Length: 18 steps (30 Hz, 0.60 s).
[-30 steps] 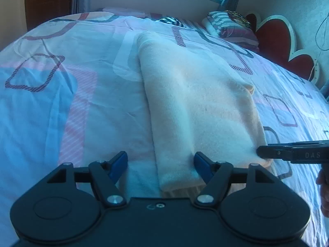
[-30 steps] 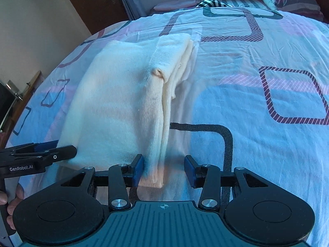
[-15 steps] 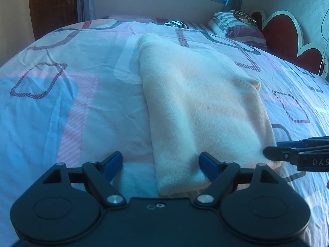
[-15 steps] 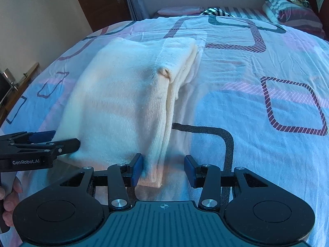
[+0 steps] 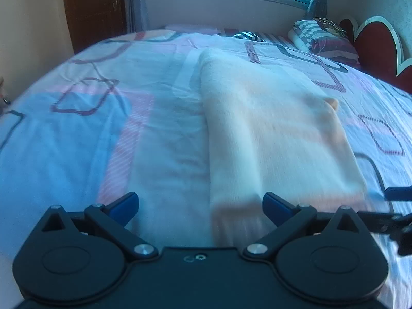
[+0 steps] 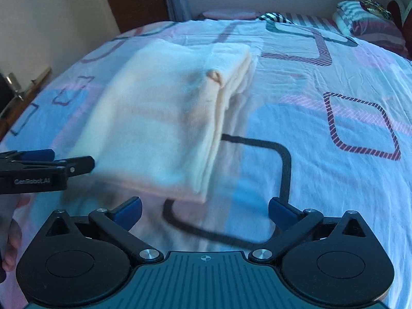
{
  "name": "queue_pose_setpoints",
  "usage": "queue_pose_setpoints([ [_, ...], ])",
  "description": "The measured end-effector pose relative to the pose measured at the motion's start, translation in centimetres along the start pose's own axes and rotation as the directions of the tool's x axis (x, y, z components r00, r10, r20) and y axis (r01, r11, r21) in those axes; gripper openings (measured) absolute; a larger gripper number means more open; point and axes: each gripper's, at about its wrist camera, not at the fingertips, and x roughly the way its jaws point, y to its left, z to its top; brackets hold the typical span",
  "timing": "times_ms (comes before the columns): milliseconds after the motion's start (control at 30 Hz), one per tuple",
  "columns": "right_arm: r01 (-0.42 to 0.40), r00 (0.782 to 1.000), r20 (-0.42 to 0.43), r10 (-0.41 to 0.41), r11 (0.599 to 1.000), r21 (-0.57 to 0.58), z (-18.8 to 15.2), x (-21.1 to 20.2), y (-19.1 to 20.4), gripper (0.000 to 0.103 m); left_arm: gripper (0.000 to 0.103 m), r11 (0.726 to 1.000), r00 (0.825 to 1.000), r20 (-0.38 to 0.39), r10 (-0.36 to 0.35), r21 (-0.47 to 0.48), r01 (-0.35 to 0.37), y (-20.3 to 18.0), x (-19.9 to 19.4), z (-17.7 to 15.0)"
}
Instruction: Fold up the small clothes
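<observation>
Right wrist view: both hand-held grippers (image 6: pixel 203 207) (image 5: pixel 199 202) have spread wider and drawn back off the folded cloth (image 6: pixel 164 118).

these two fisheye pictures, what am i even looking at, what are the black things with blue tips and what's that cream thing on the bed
There is no robot here. A person holds a hand-held two-finger gripper in each hand, and each gripper carries a camera looking forward along its fingers.

One picture comes from the left gripper, the other from the right gripper. The black shapes at the bottom are the gripper bodies; the blue tips are finger pads. Each gripper also shows from the side at the edge of the other's picture.

On the patterned bedsheet lies a cream garment, folded into a long stack. Striped bedding is piled near the red headboard.

Both grippers are open and hold nothing.
</observation>
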Motion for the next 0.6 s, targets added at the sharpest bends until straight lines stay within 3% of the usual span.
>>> queue_pose_setpoints([
  [167, 0.011, 0.999, 0.039, -0.012, 0.999, 0.036, -1.3, -2.8, 0.4, 0.103, 0.102, 0.997, 1.0, 0.015, 0.004, 0.072, -0.005, -1.4, -3.8, -2.8],
  [500, 0.117, 0.982, 0.149, -0.114, 0.993, -0.014, -5.8, -13.1, 3.6, 0.103, 0.102, 0.999, 0.995, 0.093, -0.044, 0.022, 0.042, -2.6, -14.7, -6.4],
  [600, 0.13, 0.976, 0.175, -0.129, 0.992, 0.005, -7.5, -16.2, 4.3, 0.103, 0.102, 1.0, 0.99, 0.141, -0.014, 0.024, 0.011, -3.1, -18.2, -7.4],
])
